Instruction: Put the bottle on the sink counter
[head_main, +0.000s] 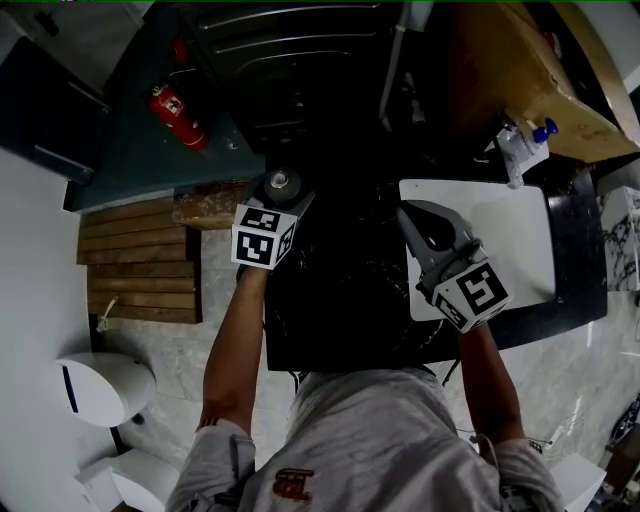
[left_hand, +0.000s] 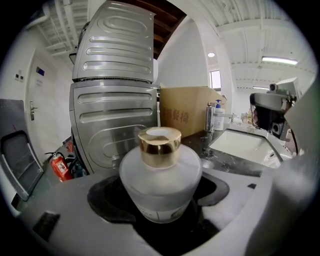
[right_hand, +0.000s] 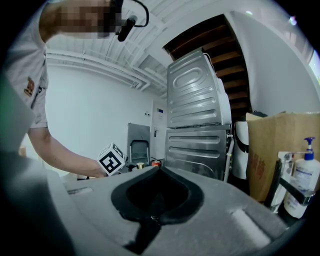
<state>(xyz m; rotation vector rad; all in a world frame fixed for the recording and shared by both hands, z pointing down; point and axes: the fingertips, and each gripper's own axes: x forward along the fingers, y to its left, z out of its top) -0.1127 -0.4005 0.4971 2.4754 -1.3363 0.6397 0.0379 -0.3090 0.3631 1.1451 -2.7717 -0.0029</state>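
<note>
The left gripper (head_main: 280, 195) had the bottle (left_hand: 160, 180) clamped in its jaws left of the sink (head_main: 520, 230), apparently not yet released onto the counter (head_main: 330, 300), while the right gripper (right_hand: 159, 172) hung closed and empty.

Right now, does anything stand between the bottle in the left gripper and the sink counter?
Nothing visible does. The left gripper grips the frosted bottle; the sink counter beside it looks bare, with the soap dispenser and cardboard box at its far edge.
</note>
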